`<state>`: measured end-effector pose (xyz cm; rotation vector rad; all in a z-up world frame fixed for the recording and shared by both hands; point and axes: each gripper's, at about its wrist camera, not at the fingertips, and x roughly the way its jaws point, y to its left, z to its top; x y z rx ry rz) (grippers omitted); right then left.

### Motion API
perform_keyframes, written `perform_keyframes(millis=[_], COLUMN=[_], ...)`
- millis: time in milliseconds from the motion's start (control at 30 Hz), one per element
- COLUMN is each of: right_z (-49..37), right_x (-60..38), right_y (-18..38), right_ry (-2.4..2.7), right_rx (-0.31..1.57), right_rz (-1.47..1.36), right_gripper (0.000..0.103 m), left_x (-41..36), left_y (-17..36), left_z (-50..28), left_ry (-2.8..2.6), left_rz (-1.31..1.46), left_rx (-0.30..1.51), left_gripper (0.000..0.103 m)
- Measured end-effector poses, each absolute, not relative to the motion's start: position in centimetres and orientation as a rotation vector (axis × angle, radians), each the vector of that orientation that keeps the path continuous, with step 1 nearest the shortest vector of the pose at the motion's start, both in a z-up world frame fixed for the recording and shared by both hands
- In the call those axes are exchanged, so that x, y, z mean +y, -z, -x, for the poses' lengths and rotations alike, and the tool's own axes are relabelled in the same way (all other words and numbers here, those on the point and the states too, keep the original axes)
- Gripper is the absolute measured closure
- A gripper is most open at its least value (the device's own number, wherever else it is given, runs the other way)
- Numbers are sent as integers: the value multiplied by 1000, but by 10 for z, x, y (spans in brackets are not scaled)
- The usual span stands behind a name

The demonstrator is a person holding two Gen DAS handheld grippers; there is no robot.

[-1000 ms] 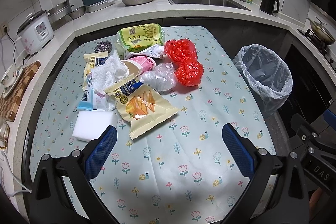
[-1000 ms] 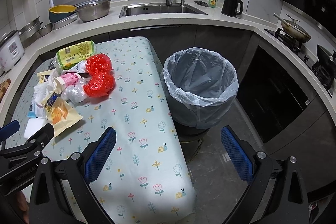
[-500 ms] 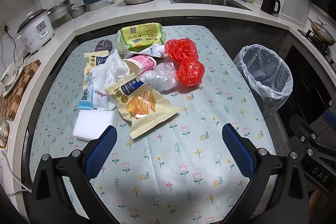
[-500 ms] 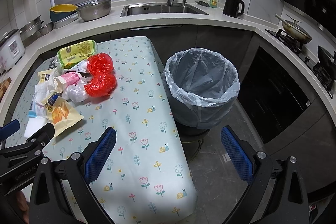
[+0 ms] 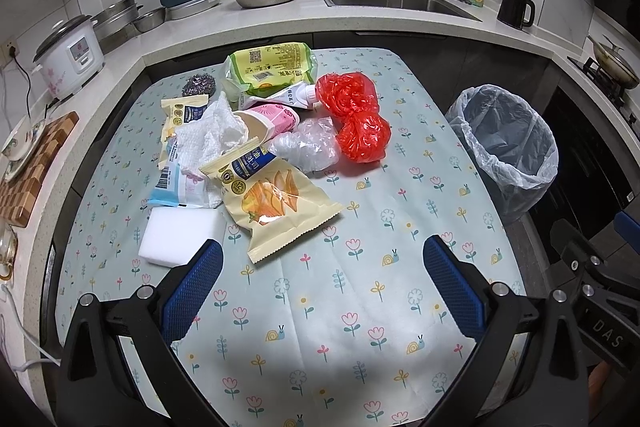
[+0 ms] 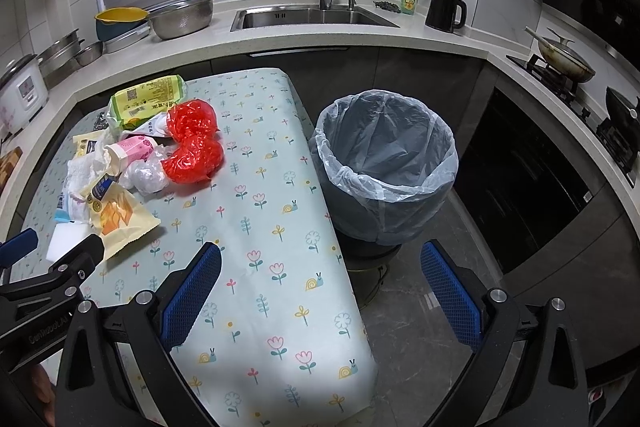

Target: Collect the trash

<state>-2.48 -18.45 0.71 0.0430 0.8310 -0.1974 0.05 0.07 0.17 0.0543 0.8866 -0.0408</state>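
The left tongs (image 5: 320, 283) are spread wide, with nothing between the blue pads, and hover above the near part of the worktop (image 5: 360, 327), which is covered by a floral cloth. The right tongs (image 6: 320, 287) are likewise spread and empty, positioned over the worktop's right edge and the floor beside it.

Trash lies in one cluster on the far left half of the worktop:
- a yellow chip bag (image 5: 276, 201), nearest the left tongs, flat on the cloth;
- a white foam block (image 5: 180, 237), just left of the chip bag;
- a crumpled white paper towel (image 5: 208, 139) over a blue-and-white wrapper (image 5: 172, 183);
- a pink paper cup (image 5: 268, 121) on its side, mouth toward the paper towel;
- a clear plastic bag (image 5: 308, 147), touching the cup;
- a red plastic bag (image 5: 356, 119), bunched in two lobes, at the right of the cluster;
- a green snack bag (image 5: 272, 71) at the far end, with a steel scourer (image 5: 199, 85) to its left.

The trash bin (image 6: 384, 167) stands on the floor just beside the worktop's right edge. It is lined with a translucent plastic liner folded over the rim. No trash is visible inside it.
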Motion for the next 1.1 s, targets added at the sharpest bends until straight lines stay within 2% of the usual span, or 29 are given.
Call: perform_keyframes(millis=[1100], right_z=[24], right_x=[-181], right_y=[-6], right_ry=[198], right_rx=[832], right_rz=[-40], right_gripper=[7], left_x=[1], left_y=[-1], left_z=[3], left_ry=[37], left_rz=[-43], left_rx=[894], left_gripper=[7])
